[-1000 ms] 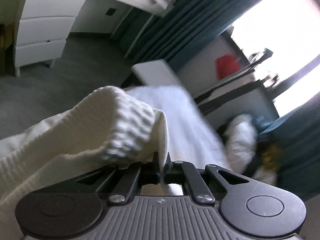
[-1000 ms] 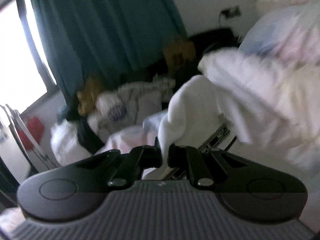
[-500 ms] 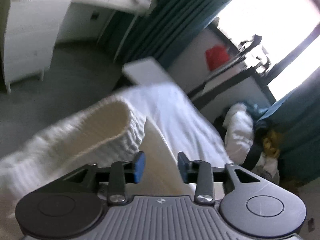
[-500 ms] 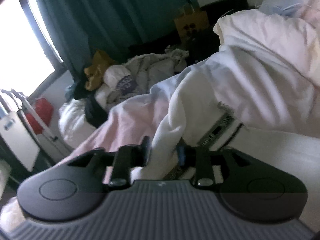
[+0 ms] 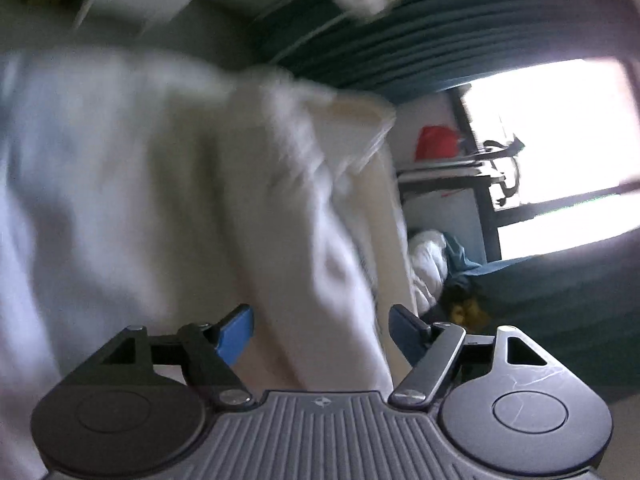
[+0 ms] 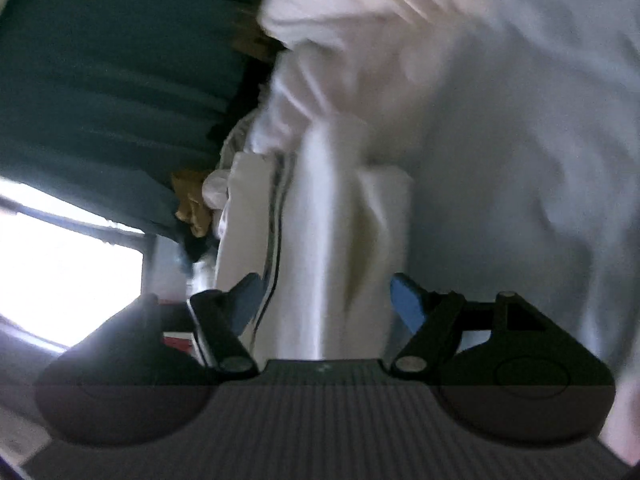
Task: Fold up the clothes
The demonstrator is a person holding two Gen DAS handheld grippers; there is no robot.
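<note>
A white garment [image 5: 248, 208] filled most of the left wrist view, blurred, spreading ahead of the tool and off to its left. Its cloth was soft and creased, bunched into loose folds, with a cream-toned edge at its far upper right. A band of it ran down between the tool's fingers, touching neither blue pad. In the right wrist view the same white garment [image 6: 340, 216] lay ahead and to the right, rumpled, with one long fold dropping between the fingers; thin dark stripes ran along its left edge, just beside the left pad.
</note>
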